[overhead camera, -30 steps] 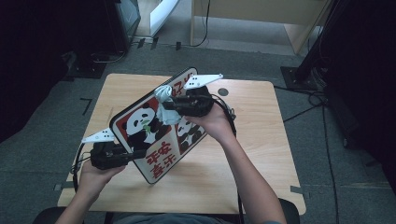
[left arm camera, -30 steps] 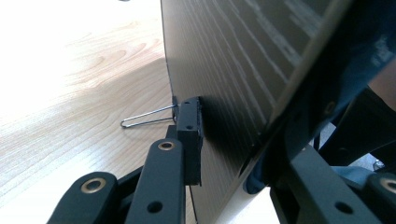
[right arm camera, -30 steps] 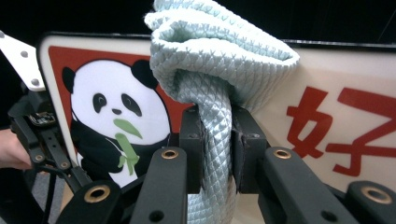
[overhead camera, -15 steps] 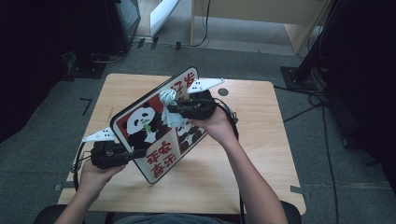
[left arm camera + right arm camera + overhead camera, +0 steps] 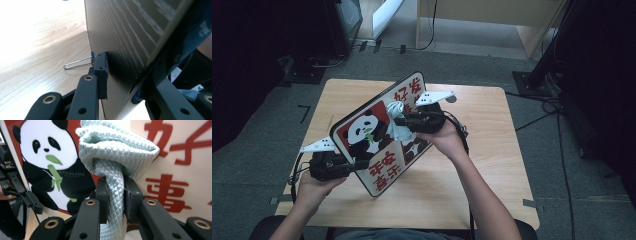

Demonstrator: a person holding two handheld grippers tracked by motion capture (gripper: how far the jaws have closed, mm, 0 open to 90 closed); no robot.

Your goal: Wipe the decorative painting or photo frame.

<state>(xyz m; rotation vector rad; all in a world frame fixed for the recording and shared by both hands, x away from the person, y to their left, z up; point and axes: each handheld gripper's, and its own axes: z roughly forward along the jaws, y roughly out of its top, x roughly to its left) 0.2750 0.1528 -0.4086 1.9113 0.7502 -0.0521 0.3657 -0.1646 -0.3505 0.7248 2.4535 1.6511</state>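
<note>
Wooden table [image 5: 492, 165] first, w/ the panda board [image 5: 379, 131] propped tilted over it, printed face toward the person, lower corner down near the tabletop. Left gripper [image 5: 346, 165] clamps the board's lower-left edge, one pad on the plain back, one on the front. Right gripper [image 5: 404, 121] is shut tight on a bunched pale-blue cloth [image 5: 113, 152], wad pressed against the panda print.

Risk, imo: wiping pressure on a board held by one edge could twist it out of the left jaws; cloth could also drag loose.

Left hand [image 5: 314, 187] sits low, gripper pointing across at the board; right hand [image 5: 444, 142] reaches forward, wrist bent inward.
</note>
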